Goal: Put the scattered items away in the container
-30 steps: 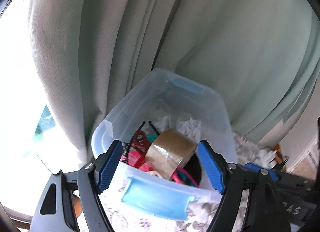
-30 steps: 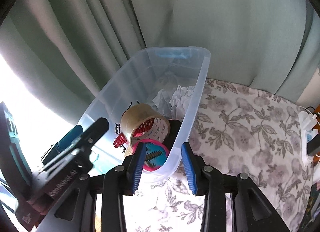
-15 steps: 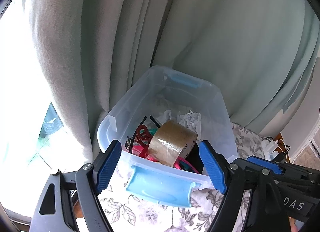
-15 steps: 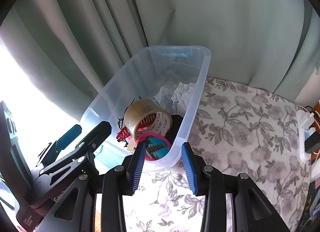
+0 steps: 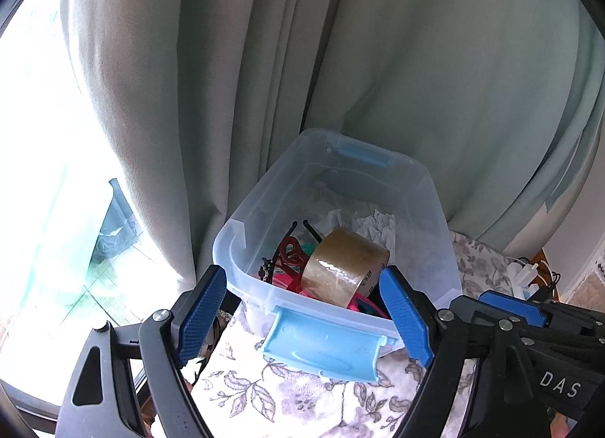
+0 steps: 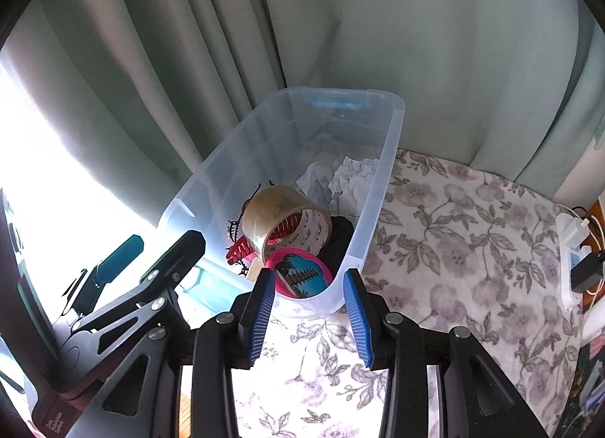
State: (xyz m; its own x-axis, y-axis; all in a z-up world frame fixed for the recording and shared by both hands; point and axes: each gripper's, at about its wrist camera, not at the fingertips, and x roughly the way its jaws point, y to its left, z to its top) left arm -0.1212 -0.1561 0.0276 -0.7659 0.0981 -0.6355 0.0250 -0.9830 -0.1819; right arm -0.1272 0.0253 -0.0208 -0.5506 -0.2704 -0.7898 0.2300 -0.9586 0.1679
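Observation:
A clear plastic bin (image 5: 435, 211) (image 6: 393, 143) with blue handles stands on a floral cloth by the curtain. Inside lie a brown tape roll (image 5: 346, 266) (image 6: 285, 217), a red hair clip (image 5: 289, 254) (image 6: 238, 251), a pink round item (image 6: 302, 277), a black item (image 6: 342, 236) and crumpled paper (image 5: 374, 224) (image 6: 342, 181). My left gripper (image 5: 302, 315) is open and empty, in front of the bin's near blue handle (image 5: 321, 347). My right gripper (image 6: 308, 315) is open and empty, just before the bin's near corner. The left gripper's fingers (image 6: 121, 260) show at the right view's left.
The floral cloth (image 6: 461, 245) covers the surface to the right of the bin. A white power strip with plugs (image 6: 573, 249) lies at the right edge. Grey-green curtains (image 5: 435, 60) hang close behind the bin. A bright window lies to the left.
Both grippers have drawn back from the bin, which now looks smaller and farther off. The tape roll stays inside the bin. Both grippers remain open.

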